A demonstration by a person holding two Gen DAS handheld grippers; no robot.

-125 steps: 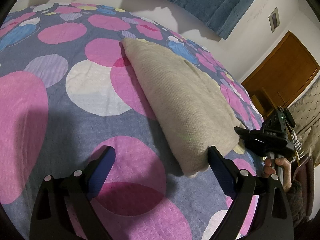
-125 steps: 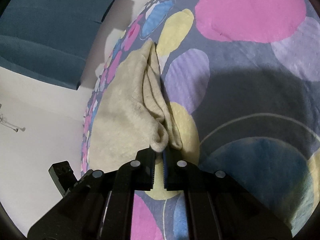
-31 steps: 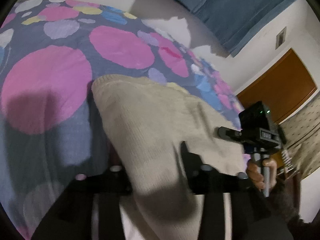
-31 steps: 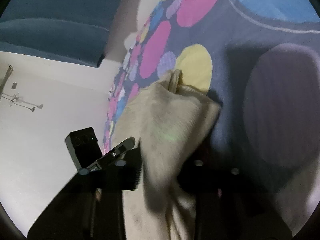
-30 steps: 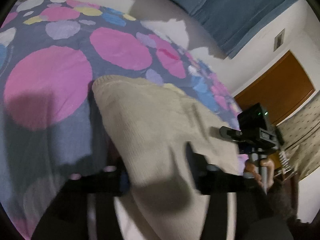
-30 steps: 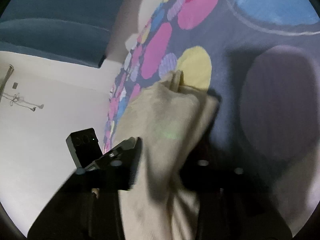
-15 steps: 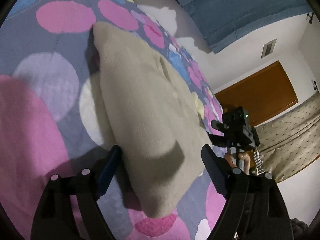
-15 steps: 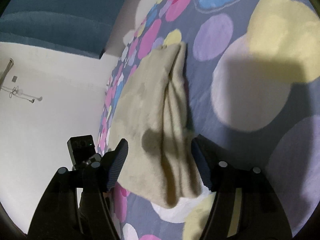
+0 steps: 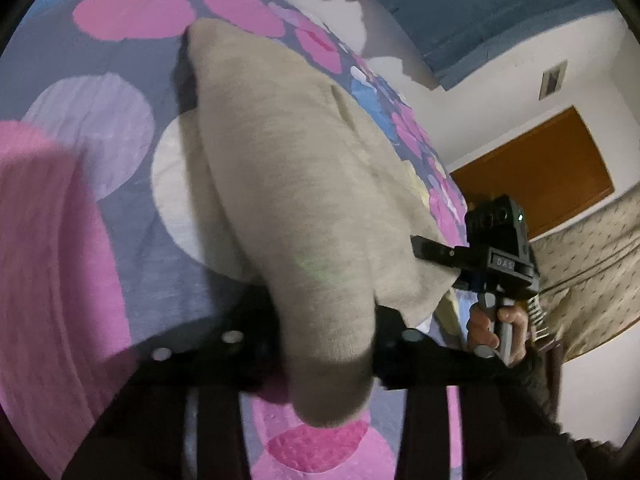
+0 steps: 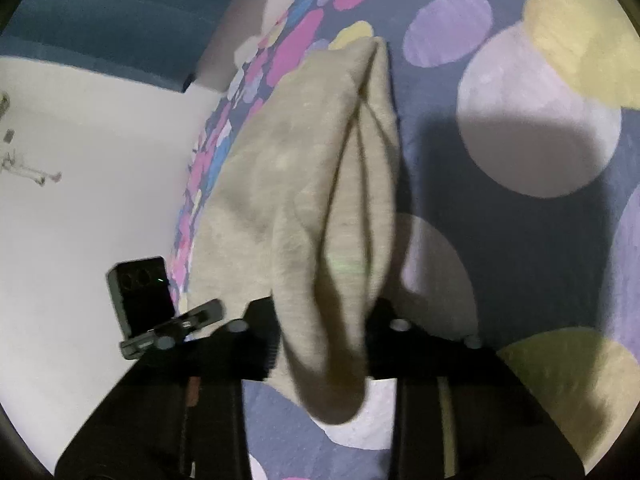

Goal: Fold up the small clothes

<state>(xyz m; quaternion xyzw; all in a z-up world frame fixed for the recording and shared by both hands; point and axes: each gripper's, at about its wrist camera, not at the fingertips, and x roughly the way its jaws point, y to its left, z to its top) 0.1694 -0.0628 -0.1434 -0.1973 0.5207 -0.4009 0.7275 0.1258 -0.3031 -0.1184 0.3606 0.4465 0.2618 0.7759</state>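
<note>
A beige knit garment (image 9: 288, 184) lies folded on a bedspread (image 9: 92, 92) with pink, lilac and white circles. My left gripper (image 9: 326, 332) is shut on the garment's near corner, which bulges between its fingers. The right gripper (image 9: 496, 256) shows in the left wrist view at the garment's right end, held by a hand. In the right wrist view the garment (image 10: 320, 184) runs away from me in several folded layers, and my right gripper (image 10: 324, 336) is shut on its near end. The left gripper (image 10: 160, 320) shows at the lower left there.
A blue headboard (image 9: 480, 8) and a white wall (image 9: 500, 80) stand behind the bed. A brown wooden door (image 9: 532, 172) is at the right, with a patterned beige curtain (image 9: 588, 248) beside it. The bedspread (image 10: 540, 160) stretches to the right of the garment.
Half a second ago both grippers were open around the garment's ends. Now both have closed on the cloth and the near ends are bunched between the fingers.
</note>
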